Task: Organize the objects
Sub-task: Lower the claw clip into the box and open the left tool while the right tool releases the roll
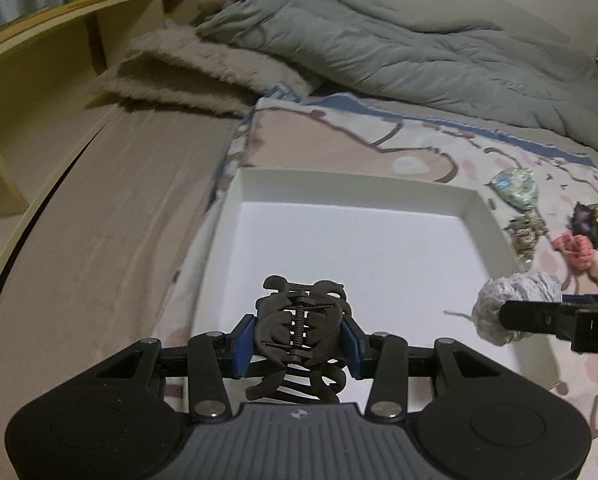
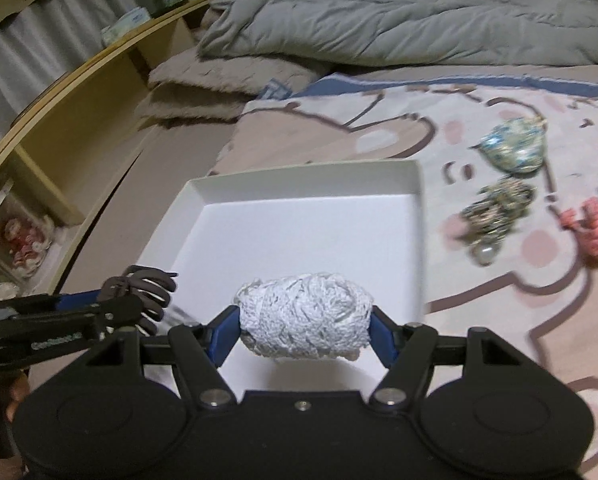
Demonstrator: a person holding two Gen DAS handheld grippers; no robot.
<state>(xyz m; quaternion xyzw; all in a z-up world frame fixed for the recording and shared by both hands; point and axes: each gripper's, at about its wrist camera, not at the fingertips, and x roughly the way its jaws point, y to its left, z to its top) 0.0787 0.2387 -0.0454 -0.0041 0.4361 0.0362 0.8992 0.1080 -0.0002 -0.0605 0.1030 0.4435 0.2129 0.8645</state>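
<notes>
A dark hair clip (image 1: pixel 301 328) is clamped between the closed-in fingers of the left gripper (image 1: pixel 299 342) above the near edge of the white tray (image 1: pixel 473 204). A white yarn ball (image 2: pixel 305 316) is pinched by the right gripper (image 2: pixel 305 326) over the same tray, while other small items (image 2: pixel 499 204) are left on the patterned blanket (image 2: pixel 379 128) beside it.

A bed (image 2: pixel 479 312) spread with a cartoon-bear blanket (image 1: pixel 379 140) carries a white shallow box (image 2: pixel 299 236) straight ahead of both grippers. Right of the box lie a patterned scrunchie (image 2: pixel 513 150), a beaded ornament (image 2: pixel 495 210) and a pink knitted piece (image 2: pixel 597 232). Farther ahead lie a grey duvet (image 1: pixel 399 52) and fuzzy beige blanket (image 1: pixel 203 76).
</notes>
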